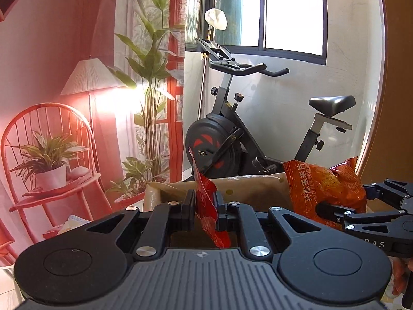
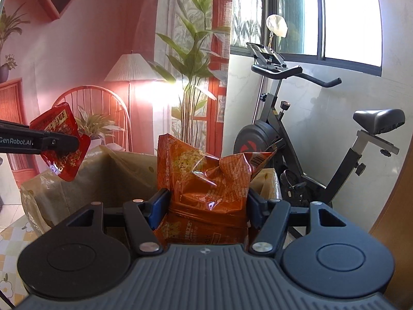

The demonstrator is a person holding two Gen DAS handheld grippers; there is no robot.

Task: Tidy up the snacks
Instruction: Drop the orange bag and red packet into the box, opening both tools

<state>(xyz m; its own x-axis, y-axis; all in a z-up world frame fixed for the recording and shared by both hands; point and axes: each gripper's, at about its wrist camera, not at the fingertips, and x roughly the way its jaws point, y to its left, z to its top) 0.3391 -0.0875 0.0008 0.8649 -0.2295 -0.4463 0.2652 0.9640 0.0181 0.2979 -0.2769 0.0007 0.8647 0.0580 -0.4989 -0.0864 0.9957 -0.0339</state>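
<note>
My left gripper is shut on a thin red snack packet, held edge-on above the open cardboard box. The packet also shows at the left of the right wrist view, pinched by the left gripper over the box's left side. My right gripper is shut on a larger crinkled orange corn-chip bag, held above the box. The same bag and right gripper show at the right of the left wrist view. The box's bottom is hidden.
The box is lined with brown paper. Behind it stands a black exercise bike against the white wall under a window. A floor lamp, tall plants and an orange chair with a potted plant stand at the left.
</note>
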